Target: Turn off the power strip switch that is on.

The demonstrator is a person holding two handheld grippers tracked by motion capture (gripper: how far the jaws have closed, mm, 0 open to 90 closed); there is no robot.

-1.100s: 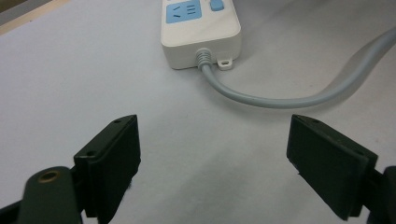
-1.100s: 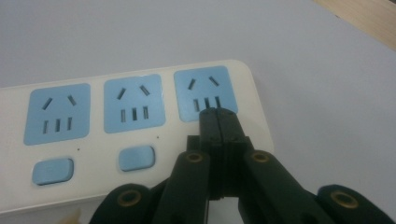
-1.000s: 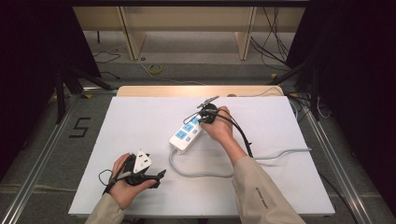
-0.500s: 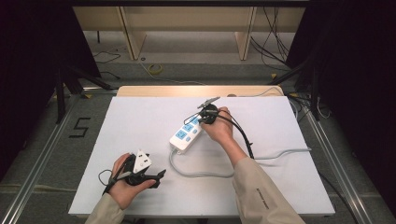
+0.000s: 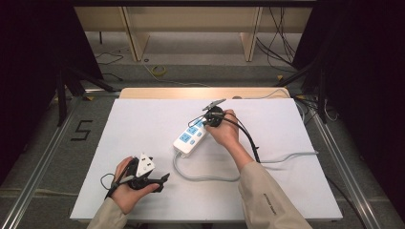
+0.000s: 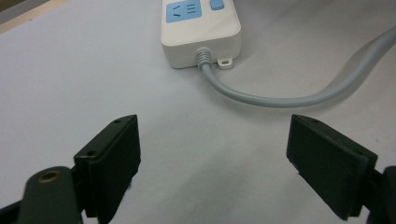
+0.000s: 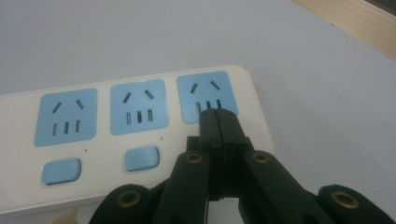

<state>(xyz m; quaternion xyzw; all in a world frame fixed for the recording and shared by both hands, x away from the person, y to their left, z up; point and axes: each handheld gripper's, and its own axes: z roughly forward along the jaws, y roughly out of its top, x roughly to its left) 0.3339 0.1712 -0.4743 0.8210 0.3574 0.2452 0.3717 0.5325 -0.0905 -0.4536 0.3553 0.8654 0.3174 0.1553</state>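
A white sheet covers the table (image 5: 143, 124), which stands on a grey floor with wooden furniture legs and loose cables beyond its far edge. A white power strip (image 5: 192, 138) with blue sockets lies near the middle of the sheet. Its long axis runs diagonally, from the near left to the far right. Its grey cord (image 5: 205, 175) leaves the near-left end and loops along the sheet toward the right edge.

The right gripper (image 7: 218, 122) is at the far-right end of the strip. Its jaws are pressed together with nothing between them. The tips sit over the end socket (image 7: 207, 95), at or just above its lower slots; contact cannot be confirmed. The end button, if present, is hidden beneath the gripper; the two other buttons are visible.

The left gripper (image 6: 212, 163) rests at the near-left part of the sheet, well apart from the strip. Its jaws are spread wide and hold nothing. It points toward the cord end of the strip.

The right hand is clearly the nearer one. Any push on the strip would probably slide it along the sheet, as nothing braces it. The cord loop lies between the left gripper and the right forearm.
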